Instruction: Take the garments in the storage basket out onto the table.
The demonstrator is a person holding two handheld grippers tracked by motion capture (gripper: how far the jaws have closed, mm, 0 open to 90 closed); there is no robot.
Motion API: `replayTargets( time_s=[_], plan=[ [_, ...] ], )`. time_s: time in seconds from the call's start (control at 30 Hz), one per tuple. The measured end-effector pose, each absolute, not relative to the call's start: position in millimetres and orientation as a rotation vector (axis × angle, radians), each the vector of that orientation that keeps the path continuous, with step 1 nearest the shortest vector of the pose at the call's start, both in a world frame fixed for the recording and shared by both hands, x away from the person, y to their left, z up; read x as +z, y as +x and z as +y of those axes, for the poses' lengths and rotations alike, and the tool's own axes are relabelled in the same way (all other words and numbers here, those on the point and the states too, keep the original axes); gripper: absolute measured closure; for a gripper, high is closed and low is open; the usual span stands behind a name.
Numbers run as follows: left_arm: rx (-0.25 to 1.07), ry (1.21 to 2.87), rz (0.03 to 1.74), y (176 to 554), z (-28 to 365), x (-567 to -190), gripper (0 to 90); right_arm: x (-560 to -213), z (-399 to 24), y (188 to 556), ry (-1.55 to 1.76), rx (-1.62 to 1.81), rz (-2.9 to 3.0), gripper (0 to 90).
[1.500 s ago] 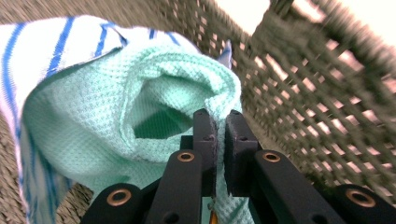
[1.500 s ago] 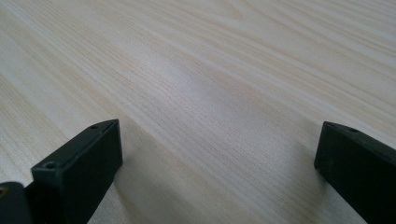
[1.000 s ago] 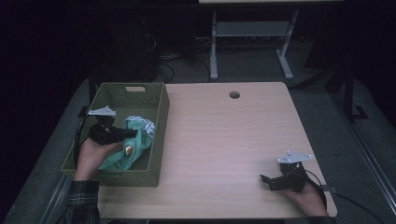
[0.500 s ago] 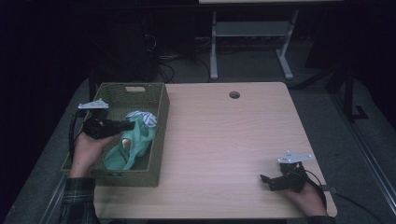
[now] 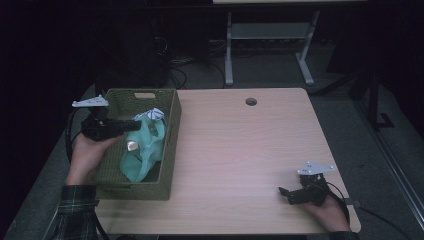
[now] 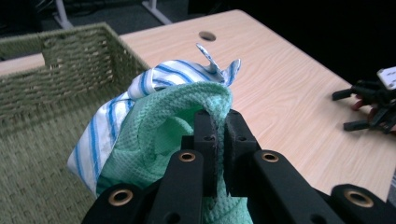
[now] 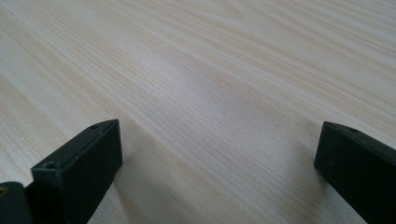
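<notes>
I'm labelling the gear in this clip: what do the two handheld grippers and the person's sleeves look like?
Both the left gripper and the right gripper are black, each topped by a grey three-cornered plate, with a dark cable trailing off. Up close, the left one's jaws are flat black bars with brass-coloured pivot rings. A dark green plaid sleeve covers the left forearm.

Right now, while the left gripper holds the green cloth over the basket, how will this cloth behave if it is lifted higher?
The green cloth hangs in soft folds from the left gripper, so it is probably floppy and light. A striped cloth clings to it and may rise along.
</notes>
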State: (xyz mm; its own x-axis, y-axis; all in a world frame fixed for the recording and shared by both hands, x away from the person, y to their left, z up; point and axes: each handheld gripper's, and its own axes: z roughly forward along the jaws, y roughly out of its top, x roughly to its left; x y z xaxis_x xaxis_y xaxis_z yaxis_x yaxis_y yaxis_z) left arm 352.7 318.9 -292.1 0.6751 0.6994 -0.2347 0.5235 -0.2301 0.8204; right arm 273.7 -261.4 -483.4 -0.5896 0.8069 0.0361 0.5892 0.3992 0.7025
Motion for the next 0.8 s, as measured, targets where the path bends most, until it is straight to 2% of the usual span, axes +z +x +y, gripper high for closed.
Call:
replayTargets(
  time_s=[0.33, 0.8],
  plan=[
    [0.210, 1.864, 0.911, 350.6, 317.5, -275.9, 85.2, -483.4, -261.5, 273.7, 1.213, 0.989, 2.352, 0.6],
    [0.224, 1.871, 0.824, 348.3, 292.7, -245.4, 85.2, -483.4, -261.5, 273.7, 1.213, 0.989, 2.352, 0.6]
  ],
)
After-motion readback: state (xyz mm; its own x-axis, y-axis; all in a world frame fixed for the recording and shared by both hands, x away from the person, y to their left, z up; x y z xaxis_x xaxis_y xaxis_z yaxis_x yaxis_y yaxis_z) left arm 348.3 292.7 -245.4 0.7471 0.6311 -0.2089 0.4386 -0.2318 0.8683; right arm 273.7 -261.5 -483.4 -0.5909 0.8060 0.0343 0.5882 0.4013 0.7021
